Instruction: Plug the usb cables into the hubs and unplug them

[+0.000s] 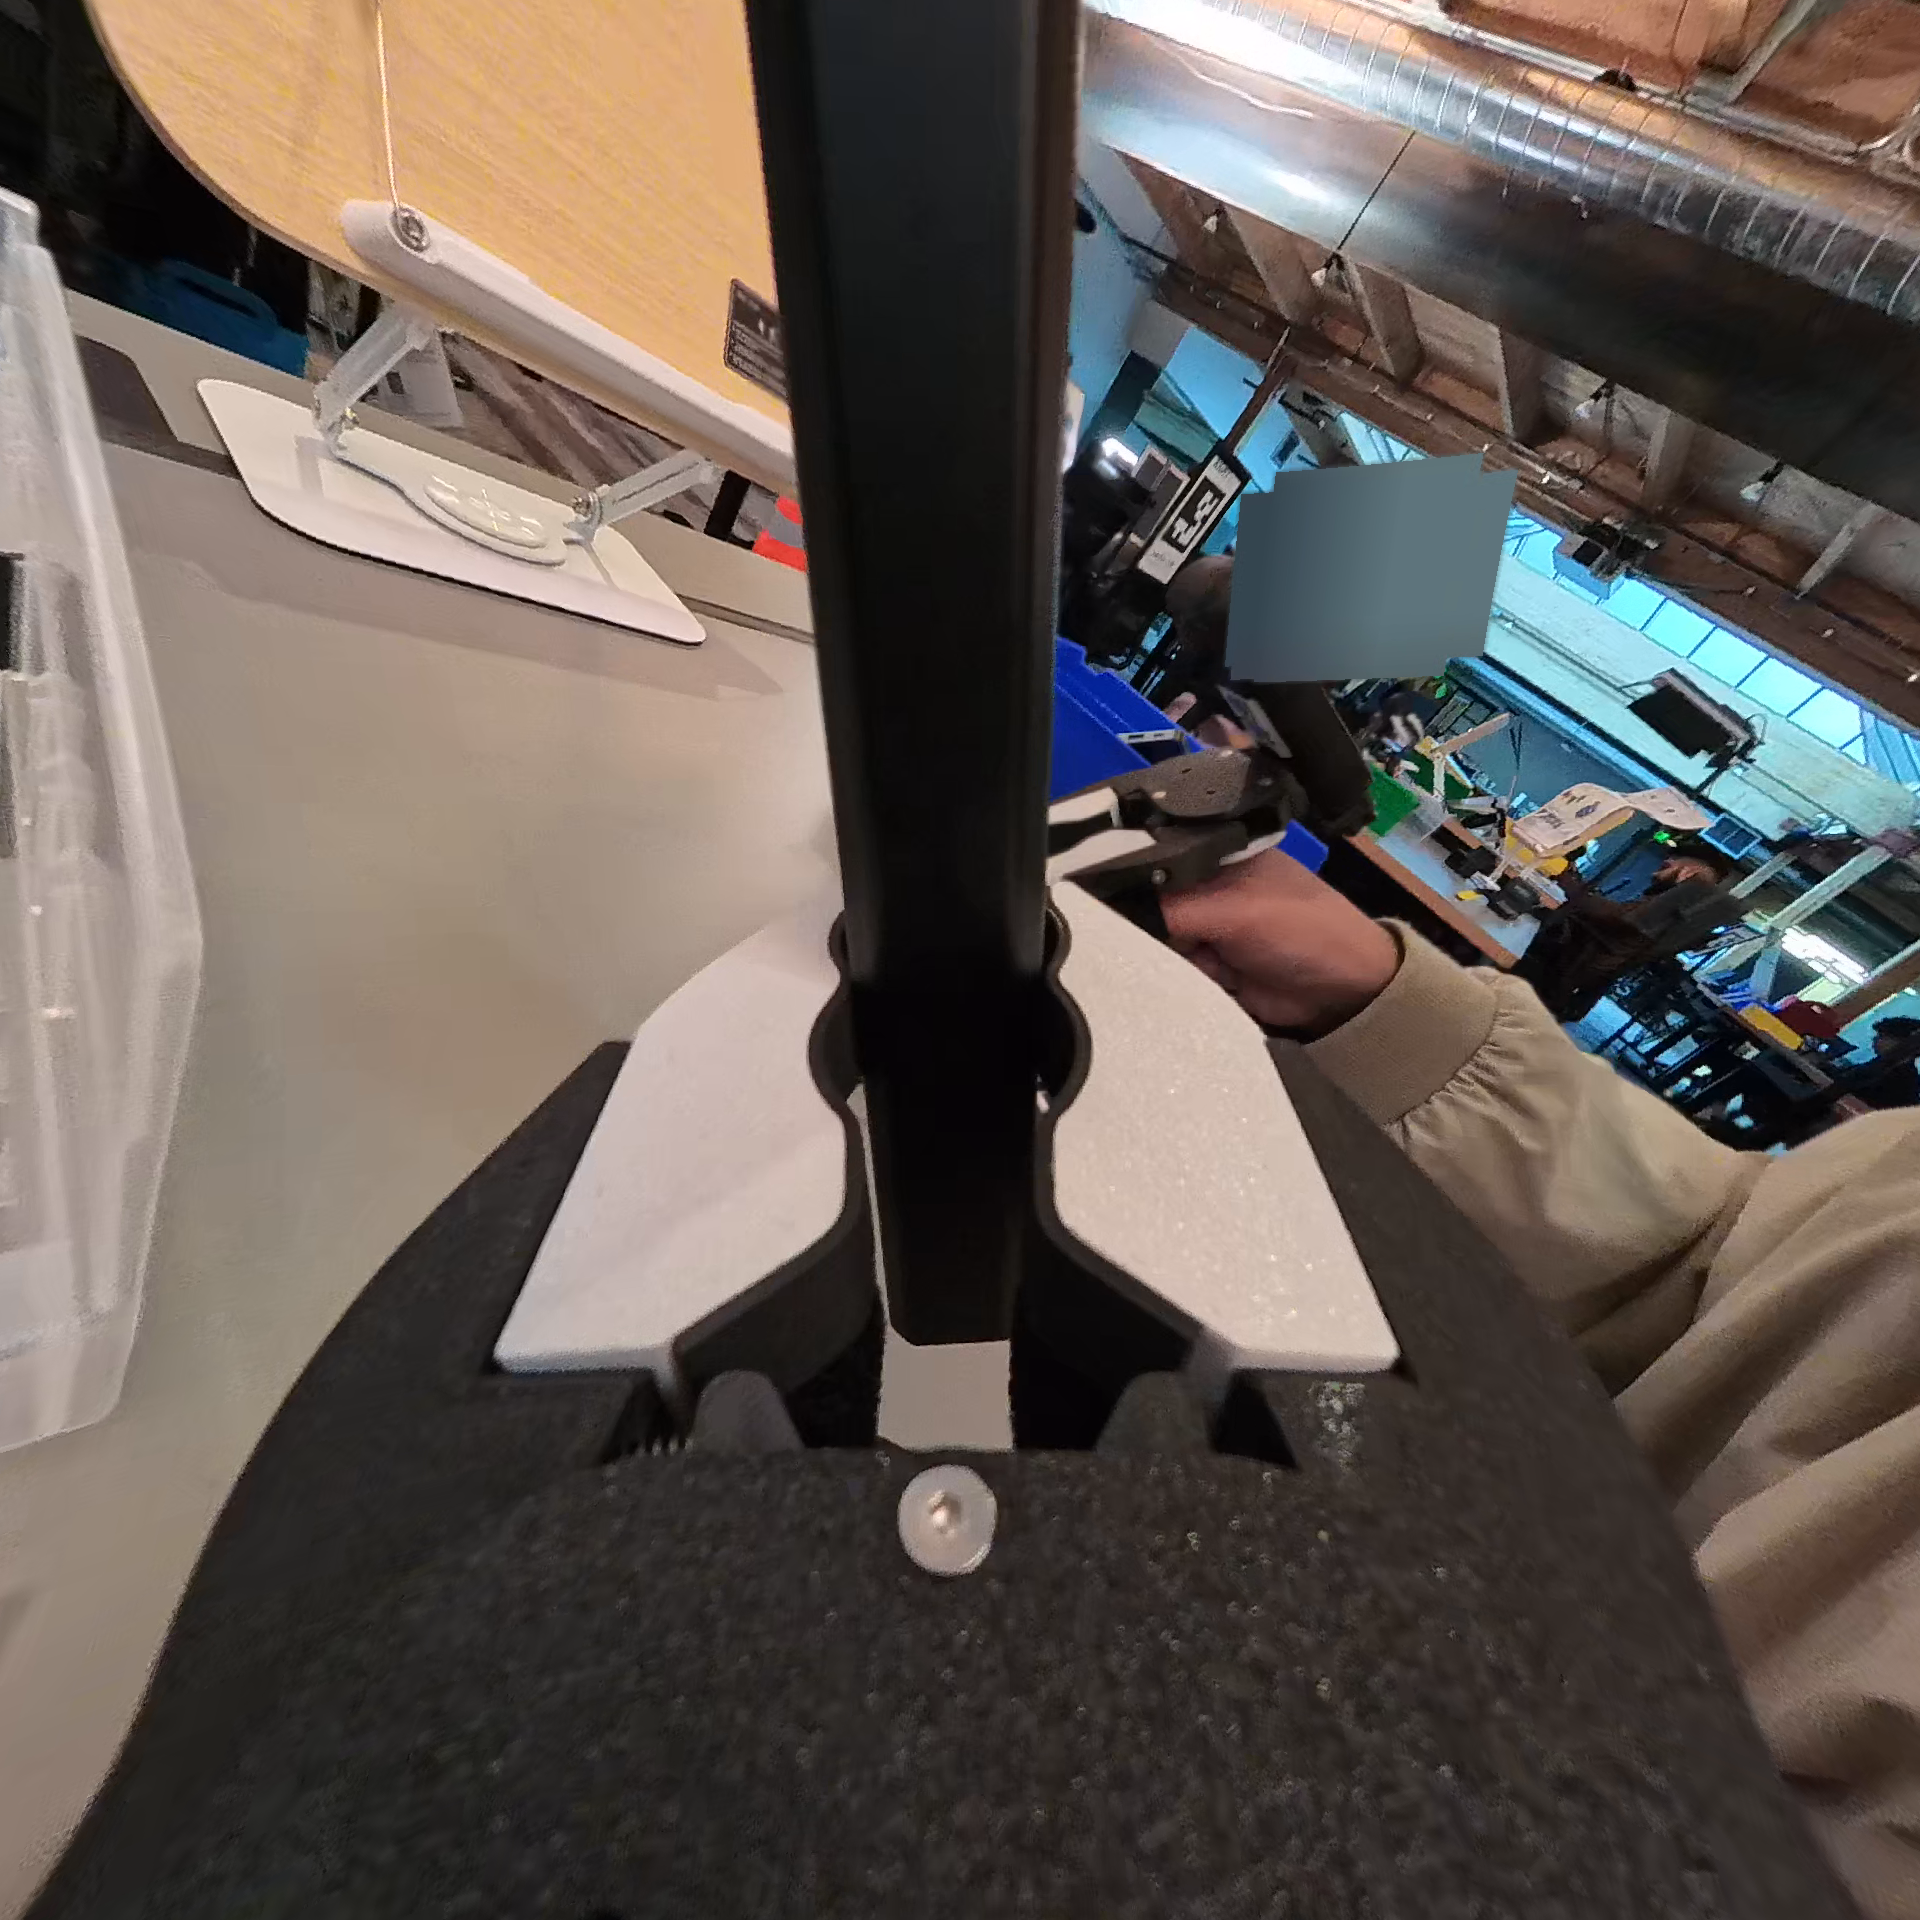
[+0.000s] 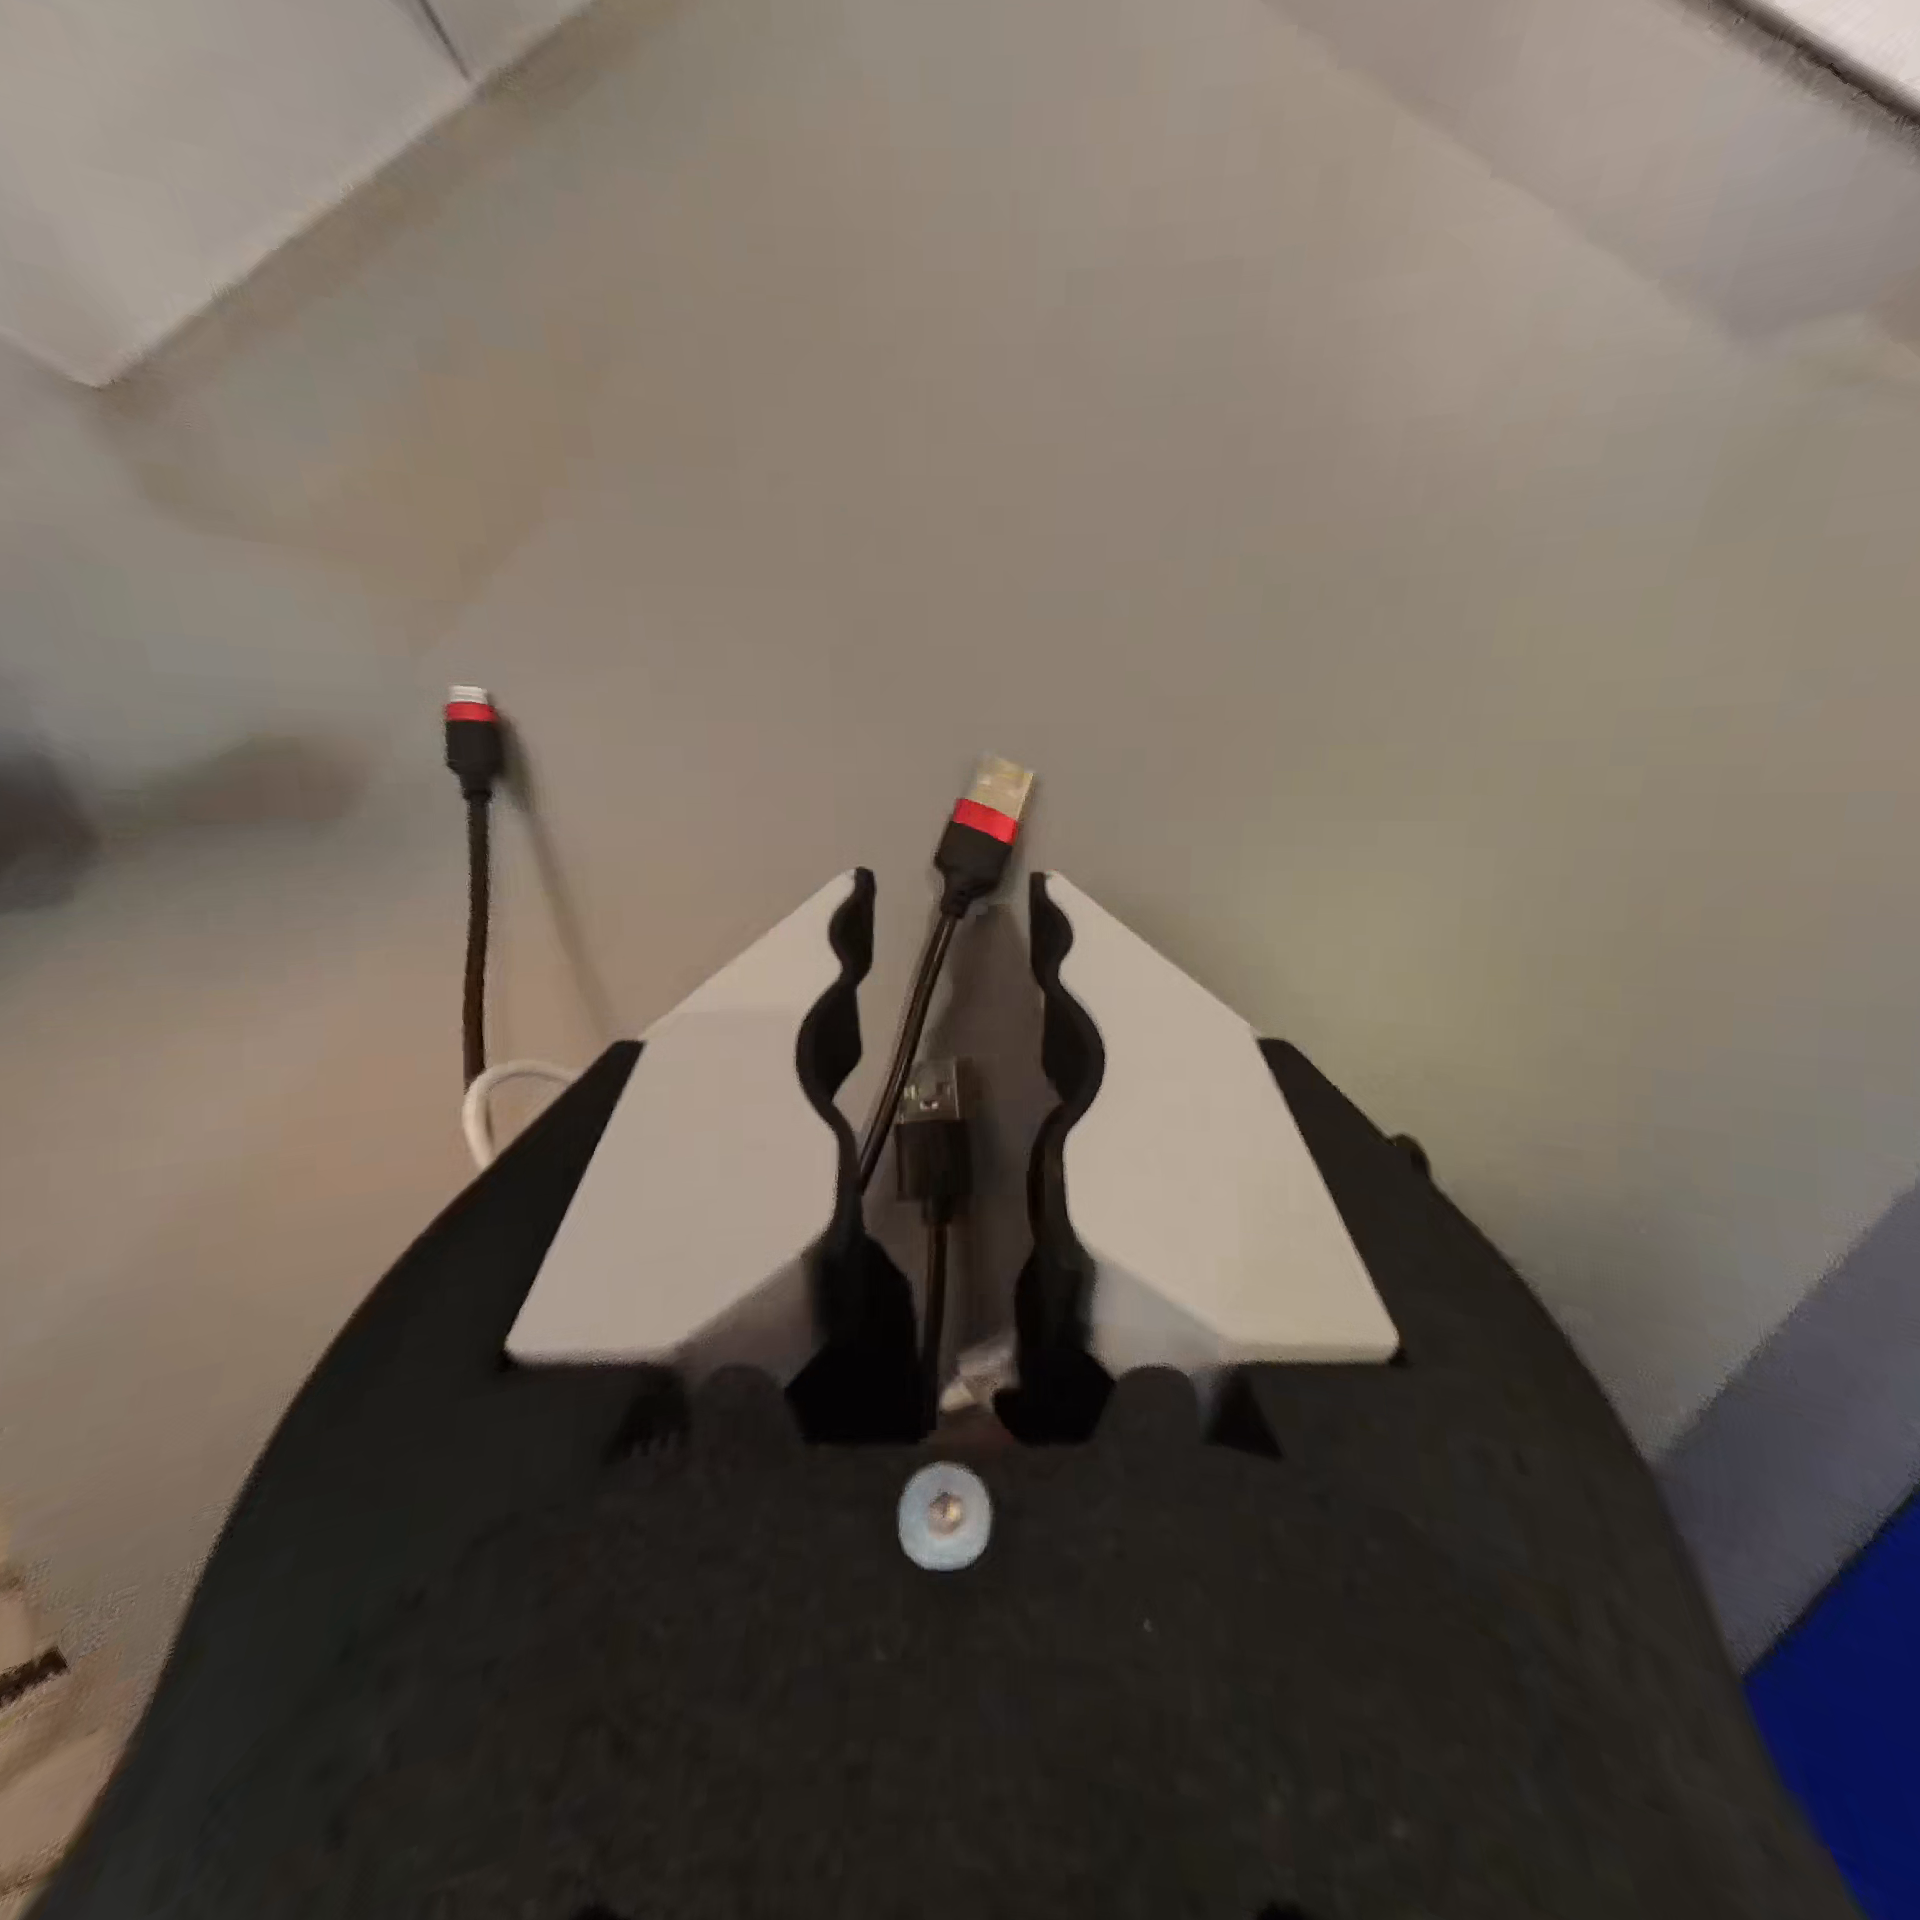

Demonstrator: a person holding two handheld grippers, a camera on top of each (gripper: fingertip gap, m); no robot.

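My left gripper (image 1: 945,935) is shut on a long black bar-shaped hub (image 1: 914,468), which stands upright between the fingers and runs out of the top of the left wrist view. My right gripper (image 2: 951,883) is open and empty, low over the grey table (image 2: 1247,623). A USB-A plug with a red band (image 2: 987,821) lies just past its fingertips, its black cable running back between the fingers. A second black USB plug (image 2: 930,1132) lies on the table between the fingers. A small red-banded connector (image 2: 473,732) lies to the left. The right gripper (image 1: 1143,831) also shows in the left wrist view, held by a hand.
A wooden board (image 1: 520,156) stands tilted on a white base plate (image 1: 416,499) at the back left. A clear plastic box (image 1: 73,831) is at the left edge. A blue bin (image 1: 1101,717) is behind the hub. A white cable loop (image 2: 499,1101) lies left of the right gripper. Some 20 centimetres of space lies between my two pairs of fingers. My right gripper's tips are some 10 centimetres from the small red-banded connector (image 2: 473,732).
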